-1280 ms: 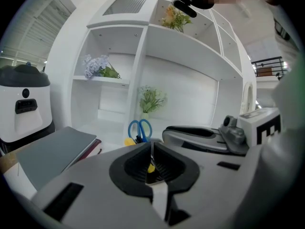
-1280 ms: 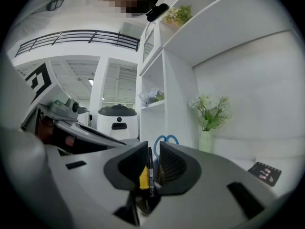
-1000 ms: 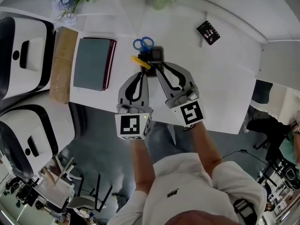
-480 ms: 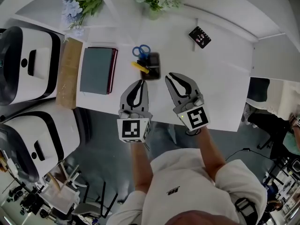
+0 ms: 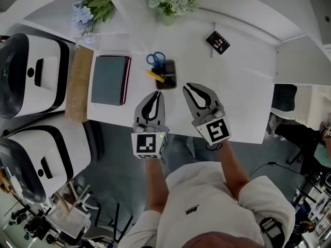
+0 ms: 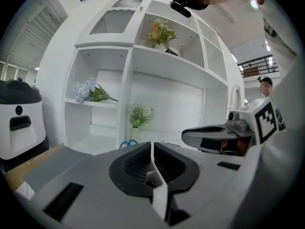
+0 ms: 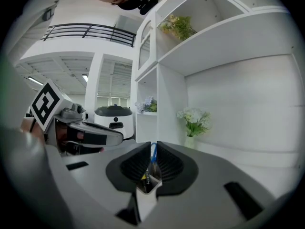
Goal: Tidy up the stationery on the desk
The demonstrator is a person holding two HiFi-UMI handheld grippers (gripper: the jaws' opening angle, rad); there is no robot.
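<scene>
Left gripper [image 5: 156,93]: jaws together, nothing between them. Right gripper [image 5: 189,88]: jaws have just been closing and now meet, empty; the blue and yellow seen through their slit belong to stationery farther off. Both hang side by side over the near edge of the desk [image 5: 243,87], touching nothing, which suggests a step just finished rather than one begun.

Notebook [image 5: 108,80]: grey cover, flat, squared to the desk edge, at 9 to 10 o'clock from the left gripper, well apart.

Pen holder [image 5: 169,75]: dark, upright, at 1 o'clock from the left gripper and 10 o'clock from the right, near both, touched by neither.

Scissors [image 5: 156,59]: blue handles up, blades apparently down in the holder, probably stowed.

Yellow pen-like item [image 5: 155,75]: slanting out at the holder's left.

Small black item [image 5: 217,41]: loose at 1 o'clock from the right gripper, well apart; likely still to be tidied.
</scene>
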